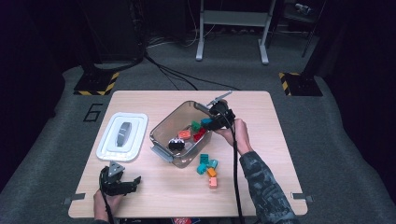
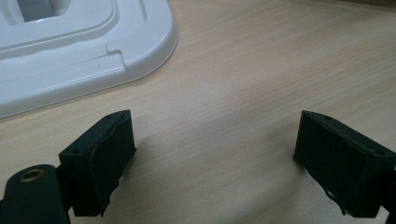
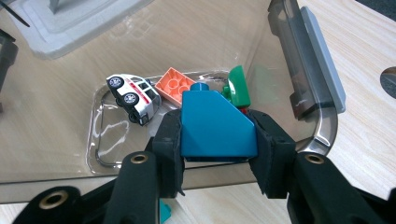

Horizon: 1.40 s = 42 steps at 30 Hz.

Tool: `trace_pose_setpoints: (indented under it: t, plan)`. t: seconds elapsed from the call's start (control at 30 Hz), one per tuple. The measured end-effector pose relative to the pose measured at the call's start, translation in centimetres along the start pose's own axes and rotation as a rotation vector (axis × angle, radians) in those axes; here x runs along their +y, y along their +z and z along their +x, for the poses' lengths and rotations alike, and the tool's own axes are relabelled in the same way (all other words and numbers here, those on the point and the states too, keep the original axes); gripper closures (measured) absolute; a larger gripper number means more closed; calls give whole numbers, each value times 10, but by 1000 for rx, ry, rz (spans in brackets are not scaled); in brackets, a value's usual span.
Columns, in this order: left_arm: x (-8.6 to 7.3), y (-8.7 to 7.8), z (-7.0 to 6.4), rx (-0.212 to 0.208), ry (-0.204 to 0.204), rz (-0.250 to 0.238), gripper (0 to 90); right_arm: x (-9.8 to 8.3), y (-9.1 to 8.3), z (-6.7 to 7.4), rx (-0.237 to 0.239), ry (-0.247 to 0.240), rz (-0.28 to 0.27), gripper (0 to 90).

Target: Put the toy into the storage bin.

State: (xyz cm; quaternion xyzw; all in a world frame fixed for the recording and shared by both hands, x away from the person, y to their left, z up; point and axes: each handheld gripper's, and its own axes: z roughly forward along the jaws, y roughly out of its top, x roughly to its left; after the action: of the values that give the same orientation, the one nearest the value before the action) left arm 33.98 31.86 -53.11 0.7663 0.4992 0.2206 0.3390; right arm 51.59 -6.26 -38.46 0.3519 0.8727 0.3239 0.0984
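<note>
So the right gripper (image 3: pixel 218 154) is pinching a blue block (image 3: pixel 217 126) between its pads, hanging just over the near rim of the clear bin (image 3: pixel 308 70), probably so the block can drop in with the rest. Straight past the jaws, down in the bin, sit an orange block (image 3: pixel 173 86), a green block (image 3: pixel 239 86) and a toy car (image 3: pixel 133 97). The left gripper (image 2: pixel 215 163) is parked low over the table (image 2: pixel 261 70), jaws spread with nothing between them, and the white lid (image 2: pixel 84 51) lies just ahead of it. A few loose blocks (image 1: pixel 208 167) wait beside the bin. A red piece behind the blue one is mostly hidden.
</note>
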Motion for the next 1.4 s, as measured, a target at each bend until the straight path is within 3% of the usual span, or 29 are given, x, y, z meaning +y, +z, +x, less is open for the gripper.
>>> trace_pose_setpoints:
  t: [0.07, 0.3, 0.5, 0.73, 0.93, 0.97, 1.13, 1.4]
  plan:
    - [0, 0, 0, 1, 1, -1, 119, -1, -2, 1, -3, -3, -8, 572]
    - [0, 0, 0, 1, 1, -1, 119, -5, -20, 2, -6, 12, -62, 349]
    - [0, 0, 0, 0, -1, 0, 119, -20, -34, 7, -4, 16, -90, 186]
    - [0, 0, 0, 1, 0, -2, 119, -49, -29, 14, 8, 20, -77, 124]
    - [0, 0, 0, 1, 0, -1, 119, -84, -6, 21, 34, 30, -28, 116]
    - [0, 0, 0, 1, 0, -1, 119, -91, 1, 23, 42, 58, -24, 118]
    - [0, 0, 0, 0, -1, 0, 119, -110, 18, 28, 60, 47, -6, 166]
    - [0, 0, 0, 0, 0, 0, 119, -133, 26, 27, 57, 74, 16, 380]
